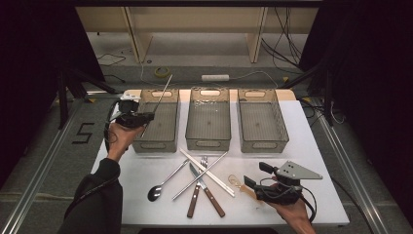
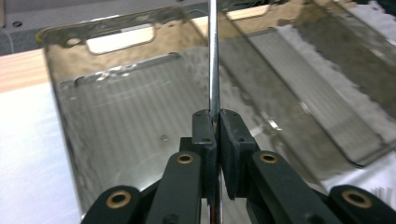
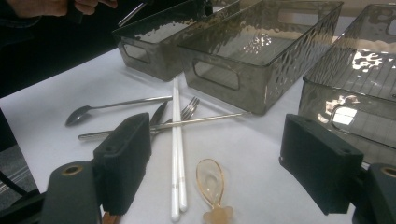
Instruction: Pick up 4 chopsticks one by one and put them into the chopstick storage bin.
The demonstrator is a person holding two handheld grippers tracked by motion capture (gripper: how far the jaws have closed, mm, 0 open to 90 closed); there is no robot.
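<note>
Already the left gripper has its jaws clamped on the metal chopstick (long axis upright-tilted) directly above the left bin.

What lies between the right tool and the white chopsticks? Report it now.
The small amber spoon lies between the open right tool and the white chopsticks; the high view shows it.

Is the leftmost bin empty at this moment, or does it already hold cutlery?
Empty. The leftmost bin shows a bare floor; the metal chopstick is clamped in the left gripper above it.
</note>
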